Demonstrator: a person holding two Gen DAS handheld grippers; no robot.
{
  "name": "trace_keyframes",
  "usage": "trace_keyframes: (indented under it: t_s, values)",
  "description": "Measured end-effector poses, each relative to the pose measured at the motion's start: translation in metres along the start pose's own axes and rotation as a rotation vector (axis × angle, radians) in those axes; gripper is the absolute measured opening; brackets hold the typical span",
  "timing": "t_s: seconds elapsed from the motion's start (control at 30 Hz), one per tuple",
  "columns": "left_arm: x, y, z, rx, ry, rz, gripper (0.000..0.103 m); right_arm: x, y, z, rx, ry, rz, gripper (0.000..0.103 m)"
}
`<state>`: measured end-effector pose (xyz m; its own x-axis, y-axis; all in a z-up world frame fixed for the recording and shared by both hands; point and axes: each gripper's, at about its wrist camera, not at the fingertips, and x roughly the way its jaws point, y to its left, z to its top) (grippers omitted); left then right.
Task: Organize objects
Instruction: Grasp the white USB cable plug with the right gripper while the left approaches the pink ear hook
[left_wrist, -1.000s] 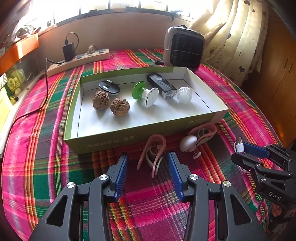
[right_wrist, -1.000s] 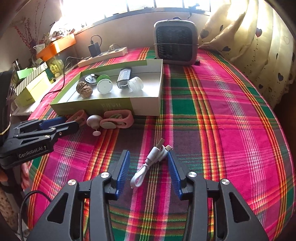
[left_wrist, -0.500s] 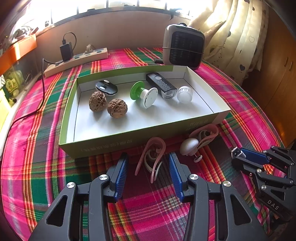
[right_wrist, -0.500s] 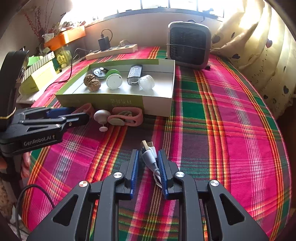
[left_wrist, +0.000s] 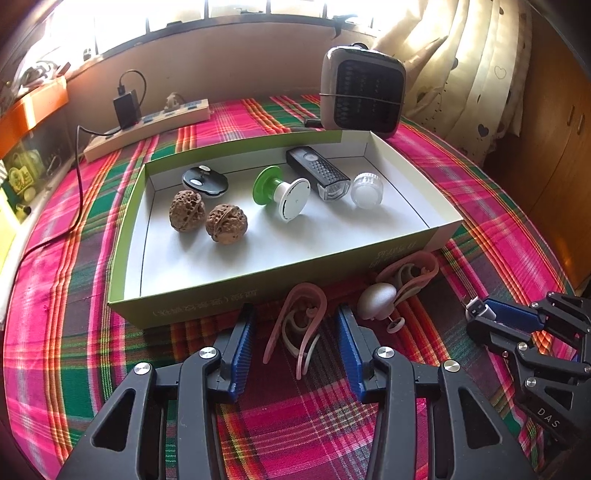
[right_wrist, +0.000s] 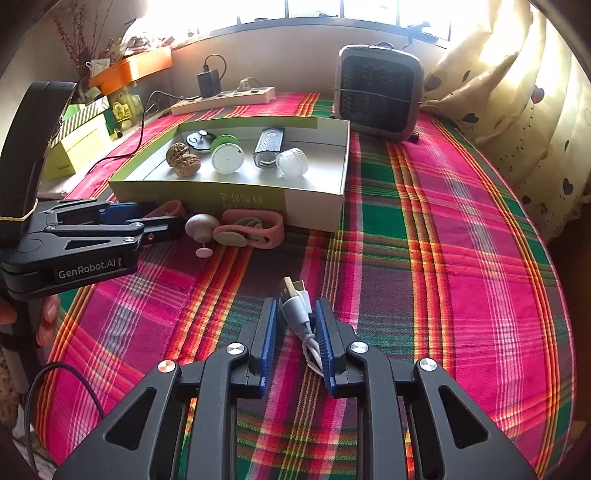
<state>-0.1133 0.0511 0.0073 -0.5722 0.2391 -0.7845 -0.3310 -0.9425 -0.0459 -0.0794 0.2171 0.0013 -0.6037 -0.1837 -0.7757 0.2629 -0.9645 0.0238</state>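
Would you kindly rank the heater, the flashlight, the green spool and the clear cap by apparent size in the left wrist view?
1. Heater
2. Flashlight
3. Green spool, close to the flashlight
4. Clear cap

Pink clip (left_wrist: 301, 325) between closing left claw (left_wrist: 295, 345) fingers

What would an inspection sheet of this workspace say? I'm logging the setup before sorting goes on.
Surface: plaid cloth.
Job's things: open box holds two walnuts, remote, green spool, bike light, clear cap; two pink clips and a white knob lie in front.
Clutter: heater.
Grippers: left gripper closing around a clip, pads apart; right gripper shut on USB cable.
Cables: power strip, charger plugged.
Surroundings: window, curtain, shelf.
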Motion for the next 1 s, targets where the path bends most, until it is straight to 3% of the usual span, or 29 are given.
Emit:
trace_keyframes:
  t_s: [0.07, 0.2, 1.0]
  values:
    - [0.0001, 0.0001, 0.0002, 0.002, -0.003, 0.012, 0.029, 0.0, -0.0004, 0.0003, 0.001, 0.0, -0.002, 0.02]
    - [0.0001, 0.001, 0.0001, 0.001, -0.007, 0.017, 0.022, -0.0005, -0.0021, 0.0007, 0.009, -0.001, -0.002, 0.017]
    - [-0.002, -0.0003, -0.0025, -0.003, -0.017, 0.022, 0.021, -0.0006, -0.0026, 0.0011, 0.007, -0.001, -0.008, 0.017]
